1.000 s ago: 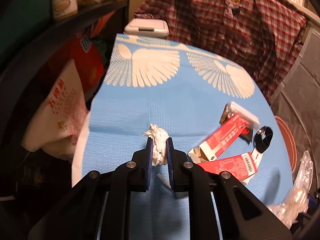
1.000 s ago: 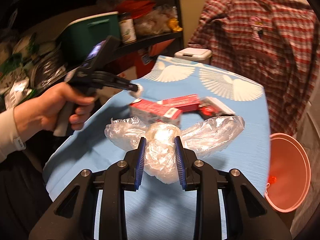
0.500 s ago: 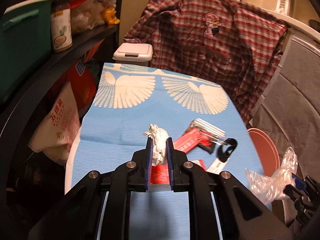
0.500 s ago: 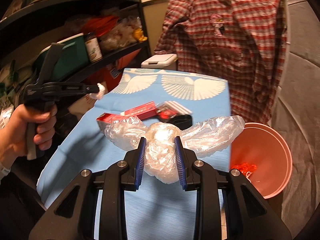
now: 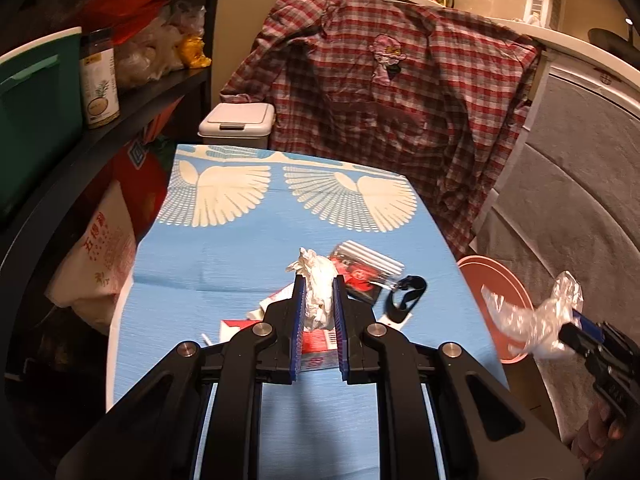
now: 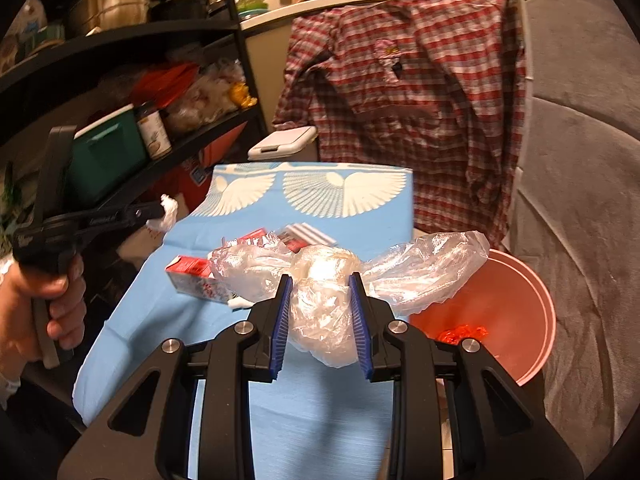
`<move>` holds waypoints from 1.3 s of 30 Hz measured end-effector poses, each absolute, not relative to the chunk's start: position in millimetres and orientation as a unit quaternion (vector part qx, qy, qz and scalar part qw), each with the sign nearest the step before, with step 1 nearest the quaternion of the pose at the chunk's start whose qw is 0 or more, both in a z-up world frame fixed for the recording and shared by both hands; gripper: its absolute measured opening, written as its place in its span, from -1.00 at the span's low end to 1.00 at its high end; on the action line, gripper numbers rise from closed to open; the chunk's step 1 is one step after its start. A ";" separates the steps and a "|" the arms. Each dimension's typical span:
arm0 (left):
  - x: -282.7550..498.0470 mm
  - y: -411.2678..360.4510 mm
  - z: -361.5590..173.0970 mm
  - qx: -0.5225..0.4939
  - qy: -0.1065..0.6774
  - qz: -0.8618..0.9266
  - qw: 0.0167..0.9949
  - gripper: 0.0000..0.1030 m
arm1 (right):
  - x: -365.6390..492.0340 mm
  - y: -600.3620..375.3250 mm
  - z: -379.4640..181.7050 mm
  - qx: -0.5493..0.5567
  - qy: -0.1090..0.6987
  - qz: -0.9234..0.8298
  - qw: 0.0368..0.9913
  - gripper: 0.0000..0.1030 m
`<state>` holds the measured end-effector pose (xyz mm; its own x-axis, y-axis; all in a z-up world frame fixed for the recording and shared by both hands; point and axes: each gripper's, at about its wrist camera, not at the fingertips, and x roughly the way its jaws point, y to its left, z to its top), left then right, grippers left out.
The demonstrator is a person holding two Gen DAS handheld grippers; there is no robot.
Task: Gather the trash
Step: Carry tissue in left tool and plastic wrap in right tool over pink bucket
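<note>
My left gripper (image 5: 318, 280) is shut on a crumpled white tissue (image 5: 316, 292), held above the blue table (image 5: 240, 264). It also shows in the right wrist view (image 6: 160, 214) at the left, off the table's edge. My right gripper (image 6: 322, 280) is shut on a crumpled clear plastic bag (image 6: 324, 300), held over the table's right edge beside a pink bin (image 6: 516, 320) that has red scraps inside. The bag (image 5: 532, 320) and bin (image 5: 492, 280) also show in the left wrist view. Red and white boxes (image 5: 316, 340) and a striped packet (image 5: 368, 264) lie on the table.
A black looped strap (image 5: 406, 298) lies by the packet. A plaid shirt (image 5: 400, 92) hangs behind the table. A white lidded bin (image 5: 236, 124) stands at the far end. Dark shelves (image 5: 132, 108) with a jar and green box run along the left. Grey upholstery (image 6: 580, 200) is at the right.
Both grippers have lifted and pulled back from the table with their loads. The right gripper has swung right, so the pink bin is closer beside the plastic bag.
</note>
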<state>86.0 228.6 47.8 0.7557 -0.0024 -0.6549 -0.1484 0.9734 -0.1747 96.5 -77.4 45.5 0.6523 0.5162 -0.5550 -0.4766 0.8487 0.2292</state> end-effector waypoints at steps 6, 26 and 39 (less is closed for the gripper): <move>86.7 201.2 48.4 -0.104 0.342 0.022 0.934 -0.73 | 105.7 -101.0 51.0 0.048 0.308 0.246 0.918 -0.44; 100.7 102.9 38.5 -0.068 0.336 -0.054 0.938 -0.73 | 141.4 -177.9 62.3 0.106 0.292 0.158 0.937 -0.44; 118.0 56.5 34.7 -0.053 0.337 -0.082 0.936 -0.73 | 153.2 -200.9 56.0 0.122 0.296 0.131 0.938 -0.44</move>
